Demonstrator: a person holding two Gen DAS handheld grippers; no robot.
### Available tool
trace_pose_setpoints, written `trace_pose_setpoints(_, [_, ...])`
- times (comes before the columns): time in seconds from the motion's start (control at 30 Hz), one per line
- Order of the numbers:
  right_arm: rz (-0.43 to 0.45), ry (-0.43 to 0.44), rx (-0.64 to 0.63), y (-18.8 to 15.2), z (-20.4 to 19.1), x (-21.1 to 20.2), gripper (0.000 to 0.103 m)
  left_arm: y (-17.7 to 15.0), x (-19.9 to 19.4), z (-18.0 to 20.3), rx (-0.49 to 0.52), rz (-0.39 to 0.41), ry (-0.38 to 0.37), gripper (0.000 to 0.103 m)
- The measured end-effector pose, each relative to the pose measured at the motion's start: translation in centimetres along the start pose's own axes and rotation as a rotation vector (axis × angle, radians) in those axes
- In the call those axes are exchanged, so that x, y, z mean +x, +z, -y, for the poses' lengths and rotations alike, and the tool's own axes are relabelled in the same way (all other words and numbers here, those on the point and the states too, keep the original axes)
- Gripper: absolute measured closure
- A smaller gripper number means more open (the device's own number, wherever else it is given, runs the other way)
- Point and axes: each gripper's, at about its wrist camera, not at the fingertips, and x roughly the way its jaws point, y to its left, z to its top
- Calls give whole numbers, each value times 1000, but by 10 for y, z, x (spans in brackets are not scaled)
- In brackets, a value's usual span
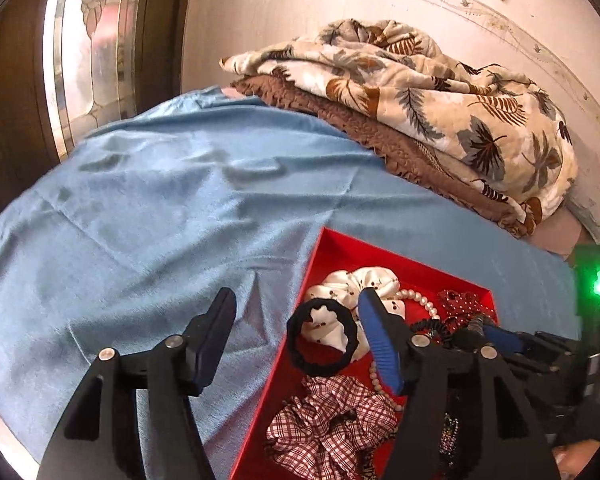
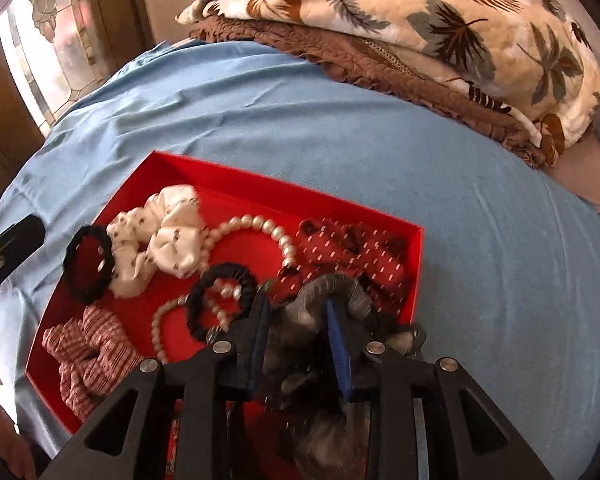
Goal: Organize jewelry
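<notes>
Blue bedsheet [image 2: 380,152] carries the red tray [image 2: 228,192]; left gripper [image 1: 296,312] gapes empty; right gripper [image 2: 296,312] pinches a grey scrunchie [image 2: 332,288], seemingly being placed, needing release next.

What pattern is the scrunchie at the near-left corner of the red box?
Dark red and white check scrunchie; clearest in the left wrist view.

Left tool [image 1: 296,320] spread wide, right tool [image 2: 300,316] narrowly parted, angled down

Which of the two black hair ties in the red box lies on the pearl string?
The ribbed black hair tie nearer the right tool; the other rests against the white scrunchie.
</notes>
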Motion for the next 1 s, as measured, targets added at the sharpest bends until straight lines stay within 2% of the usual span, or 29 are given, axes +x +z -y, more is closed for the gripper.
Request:
trace_pose_setpoints(0.17, [129,30,14,-7,5,-53,70,1,-11,4,22,58,39,29])
trace_pose_setpoints(0.23, [174,29,30,-17,12,-74,53,0,-19,8,41,97,72,23])
trace_pose_setpoints(0.27, [188,35,44,-22,15,-82,51,-1,-24,10,53,119,87,22])
trace_pose_setpoints(0.33, [206,49,83,-40,26,-98,49,-3,-32,13,75,158,113,20])
trace_pose_setpoints(0.47, [206,32,141,-79,49,-116,48,-12,-57,19,84,263,169,4])
trace_pose_setpoints(0.53, [198,11,153,-98,58,-120,47,-18,-74,23,89,330,189,1])
trace_pose_setpoints(0.67, [200,-35,166,-140,71,-130,46,-29,-97,33,90,388,199,0])
trace_pose_setpoints(0.73, [203,-46,180,-157,78,-134,46,-35,-105,41,109,378,200,0])
trace_pose_setpoints(0.87, [198,-50,201,-180,91,-141,44,-61,-121,61,165,388,231,0])
trace_pose_setpoints(1.0, [223,-60,224,-195,105,-152,43,-84,-141,82,166,413,262,0])
